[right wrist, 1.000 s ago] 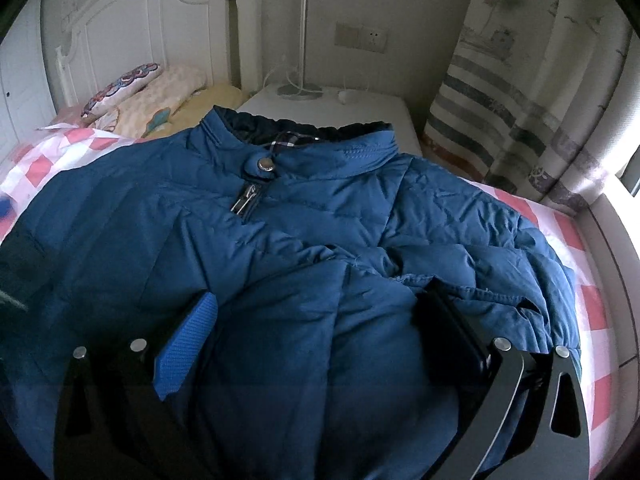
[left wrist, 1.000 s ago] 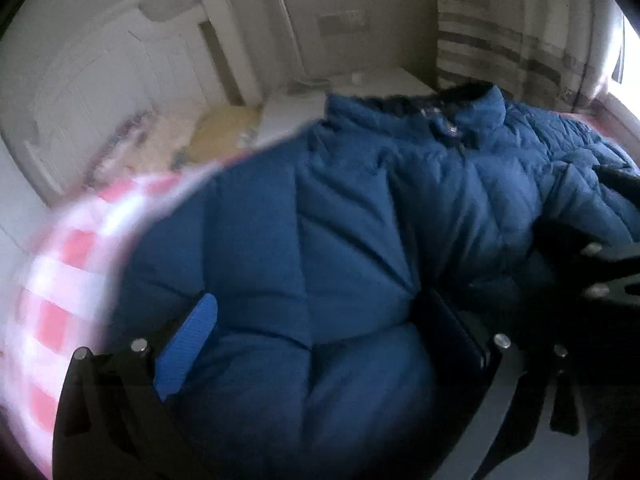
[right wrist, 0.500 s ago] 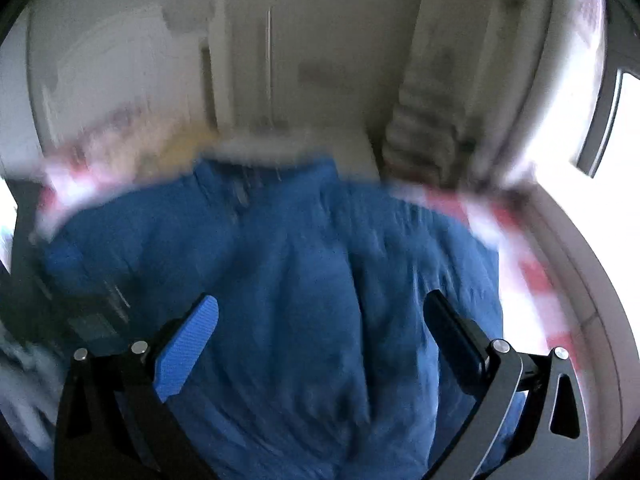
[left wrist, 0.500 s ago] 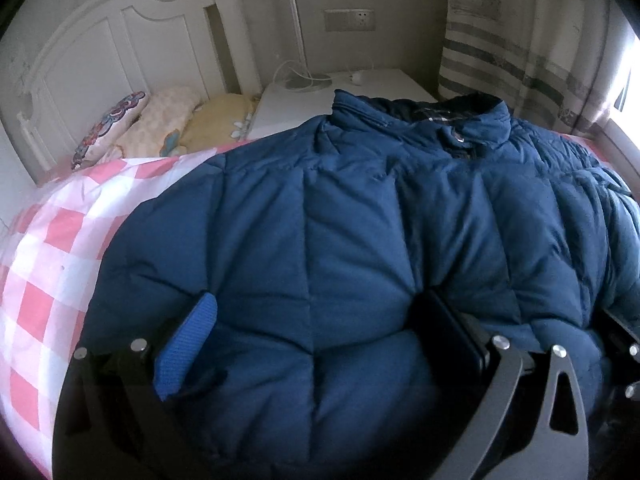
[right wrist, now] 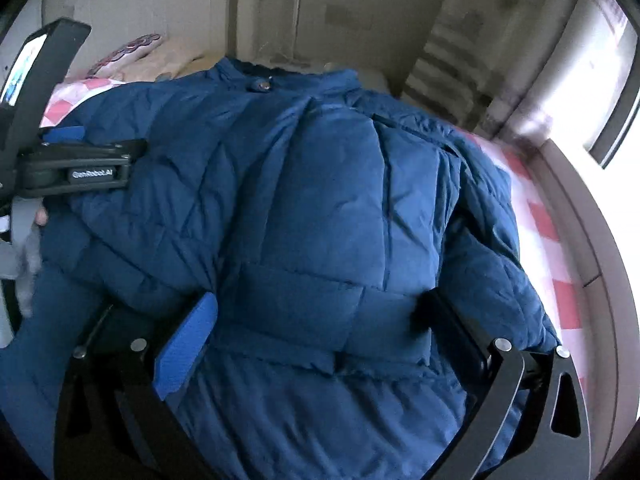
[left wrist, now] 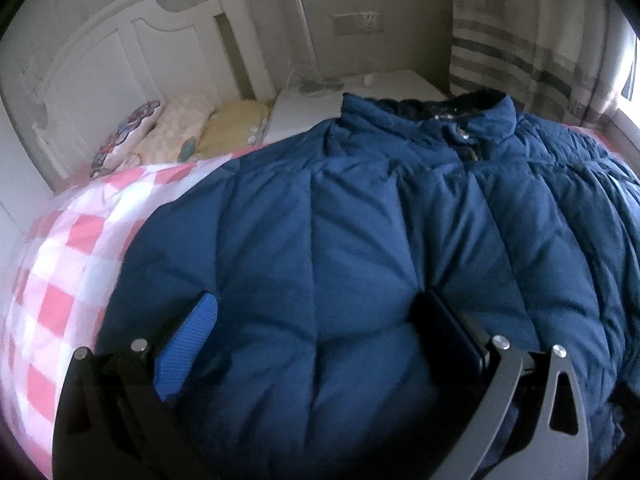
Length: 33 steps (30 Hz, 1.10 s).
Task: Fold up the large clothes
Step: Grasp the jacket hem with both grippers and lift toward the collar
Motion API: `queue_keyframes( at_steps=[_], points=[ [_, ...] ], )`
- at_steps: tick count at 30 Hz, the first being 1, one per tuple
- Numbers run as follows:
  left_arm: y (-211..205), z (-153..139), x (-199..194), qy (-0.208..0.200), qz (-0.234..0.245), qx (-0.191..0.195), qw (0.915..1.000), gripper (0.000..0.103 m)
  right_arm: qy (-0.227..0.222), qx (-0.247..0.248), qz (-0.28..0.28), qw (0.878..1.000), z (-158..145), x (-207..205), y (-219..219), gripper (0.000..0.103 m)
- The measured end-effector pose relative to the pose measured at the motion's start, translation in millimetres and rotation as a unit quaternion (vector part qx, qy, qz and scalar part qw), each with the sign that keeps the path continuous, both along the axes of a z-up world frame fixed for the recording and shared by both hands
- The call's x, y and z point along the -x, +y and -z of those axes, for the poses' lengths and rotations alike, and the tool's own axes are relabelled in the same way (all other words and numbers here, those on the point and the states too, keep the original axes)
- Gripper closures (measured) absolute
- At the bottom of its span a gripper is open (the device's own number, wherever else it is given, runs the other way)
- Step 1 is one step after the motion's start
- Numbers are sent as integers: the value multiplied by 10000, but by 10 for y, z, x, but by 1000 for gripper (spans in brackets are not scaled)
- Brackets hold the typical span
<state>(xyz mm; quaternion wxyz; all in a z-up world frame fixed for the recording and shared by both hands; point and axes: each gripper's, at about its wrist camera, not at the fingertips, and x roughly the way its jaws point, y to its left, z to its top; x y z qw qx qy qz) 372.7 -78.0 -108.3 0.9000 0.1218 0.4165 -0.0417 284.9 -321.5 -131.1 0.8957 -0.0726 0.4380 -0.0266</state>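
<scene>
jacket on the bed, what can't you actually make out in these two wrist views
- Jacket hem, left wrist view: cut off by the bottom edge, behind the left gripper.
- Cuffs: not visible in either view; a folded panel covers the front in the right wrist view, near the right gripper.
- Grip: fabric bulges between both grippers' open fingers; contact unclear.
- Bedsheet under the jacket: hidden.

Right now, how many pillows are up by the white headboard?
3. A swirly purple-patterned pillow leans nearest the white wooden headboard, a cream patterned pillow lies beside it, and a yellow pillow sits next to the white nightstand. The puffy blue jacket may hide more.
</scene>
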Motion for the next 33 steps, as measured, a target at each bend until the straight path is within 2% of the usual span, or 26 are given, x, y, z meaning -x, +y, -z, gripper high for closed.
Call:
queue_keyframes(
  at_steps=[1, 2, 4, 6, 8, 9, 11, 12, 13, 14, 17, 19, 20, 21, 22, 23, 24, 26, 27, 28, 29, 30, 32, 33],
  points=[
    [39, -54, 54, 27, -27, 149, 9999, 5, 120, -24, 41, 9999, -29, 0, -31, 5],
    [107, -164, 209, -13, 6, 453, 9990, 7, 219, -63, 132, 9997, -79, 30, -62, 5],
    [202, -362, 610, -199, 264, 839, 9959, 6, 95, -179, 122, 9997, -216, 190, -111, 5],
    [250, -459, 1015, -352, 612, 944, 9930, 2, -36, -158, -71, 9998, -287, 444, -85, 5],
    [226, -400, 1337, -389, 963, 726, 9919, 2, -18, -71, -208, 9998, -233, 624, -54, 5],
    [198, -283, 1439, -319, 1060, 450, 9928, 2, 38, -39, -243, 9997, -182, 658, -47, 5],
    [154, 60, 1457, 24, 1054, -69, 9944, 2, 449, 53, -280, 9986, 107, 695, -43, 5],
    [178, 184, 1421, 234, 1051, -1, 9942, 2, 238, -267, -244, 9991, 167, 735, -114, 4],
    [260, 162, 1395, 276, 967, 268, 9946, 2, 250, -445, -219, 9985, 191, 735, -156, 4],
    [358, 119, 1353, 332, 694, 375, 9963, 2, 275, -576, -212, 9977, 189, 729, -195, 4],
    [634, 1, 1363, 143, 297, 585, 9977, 2, 303, -445, -14, 9985, 112, 754, -223, 5],
    [804, 47, 1355, 137, 69, 472, 9988, 2, -69, -359, 266, 9990, -9, 880, -346, 5],
    [900, 124, 1315, 325, -51, 537, 9980, 2, -180, -437, 439, 9979, -30, 944, -475, 5],
    [993, 175, 1259, 576, -97, 840, 9948, 2, -168, -540, 631, 9964, 10, 984, -625, 5],
    [1040, 174, 1232, 619, -110, 989, 9931, 2, -42, -623, 750, 9952, 95, 998, -726, 4],
    [1044, 172, 1217, 616, -151, 980, 9932, 2, 108, -762, 767, 9941, 194, 1001, -808, 4],
    [1026, 177, 1225, 587, -187, 875, 9943, 2, -4, -924, 696, 9933, 231, 1038, -862, 4],
    [967, 112, 1337, 306, -361, 522, 9975, 3, 8, -812, 680, 9944, 216, 1074, -822, 4],
    [918, 62, 1438, 187, -352, 497, 9980, 3, -23, -600, 769, 9952, 168, 1102, -755, 5],
    [873, 1, 1557, 118, -191, 642, 9977, 3, -139, -513, 825, 9952, 119, 1172, -705, 5],
    [804, -70, 1725, 74, 89, 826, 9965, 2, -342, -571, 705, 9953, 50, 1277, -596, 5],
    [738, -103, 1857, 29, 300, 841, 9960, 2, -499, -667, 487, 9953, -5, 1382, -484, 5],
    [579, -57, 2065, 27, 658, 537, 9964, 2, -538, -622, 78, 9966, -5, 1567, -212, 5],
    [509, 29, 2111, 118, 779, 342, 9963, 2, -366, -485, -283, 9977, 76, 1655, -16, 5]
  ],
)
